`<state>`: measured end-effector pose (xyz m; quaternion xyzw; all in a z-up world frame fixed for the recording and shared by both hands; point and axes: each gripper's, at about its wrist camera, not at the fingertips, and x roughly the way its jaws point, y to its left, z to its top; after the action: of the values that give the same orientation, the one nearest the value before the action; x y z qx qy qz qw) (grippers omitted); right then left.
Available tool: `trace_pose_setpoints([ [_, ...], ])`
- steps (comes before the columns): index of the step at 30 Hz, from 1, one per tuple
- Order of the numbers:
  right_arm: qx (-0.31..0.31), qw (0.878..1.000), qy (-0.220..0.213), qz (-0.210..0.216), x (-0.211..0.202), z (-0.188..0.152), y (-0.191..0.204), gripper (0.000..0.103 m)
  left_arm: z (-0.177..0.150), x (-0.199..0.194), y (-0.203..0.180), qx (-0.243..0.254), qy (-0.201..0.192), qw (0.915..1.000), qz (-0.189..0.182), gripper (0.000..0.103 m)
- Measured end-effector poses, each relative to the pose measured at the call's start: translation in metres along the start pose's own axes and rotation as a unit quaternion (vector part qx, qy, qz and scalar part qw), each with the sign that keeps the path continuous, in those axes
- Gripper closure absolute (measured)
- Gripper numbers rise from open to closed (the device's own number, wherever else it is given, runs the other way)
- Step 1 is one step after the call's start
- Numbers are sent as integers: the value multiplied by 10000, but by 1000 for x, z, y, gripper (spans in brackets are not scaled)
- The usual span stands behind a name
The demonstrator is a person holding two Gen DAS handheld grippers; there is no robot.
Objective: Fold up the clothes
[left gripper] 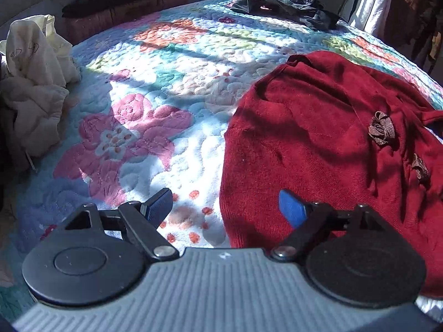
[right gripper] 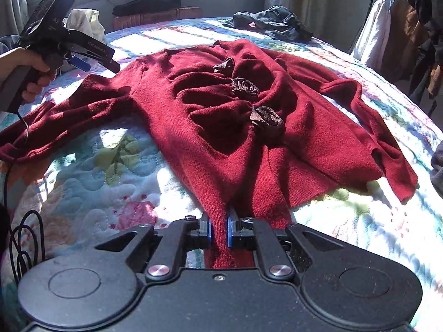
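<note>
My right tongs (right gripper: 218,231) were clenched on the hem of the red cardigan (right gripper: 221,110), spread on the quilted bed (right gripper: 110,171) ahead. My left tongs (left gripper: 225,207) hovered released over its edge; I judged a level, even pull would flatten the wrinkles.

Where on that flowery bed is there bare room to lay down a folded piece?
The widest bare quilt lies between the red sweater, the cream pile and the dark garment. A smaller patch sits below the sweater's left sleeve. The sweater's side is crowded: right gripper pinches its hem.
</note>
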<state>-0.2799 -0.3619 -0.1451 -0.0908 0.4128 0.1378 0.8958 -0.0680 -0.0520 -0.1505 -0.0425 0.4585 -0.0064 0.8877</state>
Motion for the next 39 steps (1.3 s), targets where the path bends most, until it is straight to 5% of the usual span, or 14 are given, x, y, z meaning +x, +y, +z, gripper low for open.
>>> trace_pose_setpoints([
  [3, 105, 9999, -28, 45, 2, -2, -4, 92, 9, 31, -6, -267, 319, 9989, -192, 18],
  [7, 244, 9995, -71, 177, 6, -4, -10, 92, 18, 48, -22, 72, 305, 9992, 250, 22],
  [10, 283, 9994, -30, 202, 14, -4, -13, 92, 20, 31, -47, 792, 199, 9964, 243, 96],
  [13, 417, 9986, 51, 331, 29, -5, -21, 92, 14, 13, -71, 1415, -347, 9860, 818, 96],
  [16, 739, 9957, 29, 561, 38, -5, -34, 92, 14, -5, -66, 1230, -738, 9848, 983, 96],
  [21, 1216, 9855, -156, 1172, 27, -3, -43, 92, 11, 0, -9, 268, -403, 9955, 820, 96],
  [25, 1321, 9789, -241, 1539, 18, 5, -33, 92, -7, 3, 21, -155, -377, 9937, 1042, 96],
  [27, 1226, 9777, -378, 1662, 6, 12, -23, 92, -12, 3, 22, 75, -377, 9926, 1152, 96],
  [29, 525, 9889, -408, 1332, 1, 15, -4, 92, -13, 2, 20, 191, -306, 9910, 1293, 96],
  [32, 761, 9864, -76, 1457, 15, 11, -3, 92, -8, -6, 19, 159, -334, 9902, 1347, 96],
  [35, 444, 9855, -405, 1586, -4, 13, 3, 91, -4, -22, 19, 326, -631, 9821, 1746, 98],
  [36, 510, 9831, -475, 1693, -8, 15, 1, 91, -4, -23, 19, 451, -661, 9733, 2152, 101],
  [39, 633, 9841, -240, 1640, -1, 21, -2, 91, -4, -21, 33, 624, -341, 9664, 2472, 101],
])
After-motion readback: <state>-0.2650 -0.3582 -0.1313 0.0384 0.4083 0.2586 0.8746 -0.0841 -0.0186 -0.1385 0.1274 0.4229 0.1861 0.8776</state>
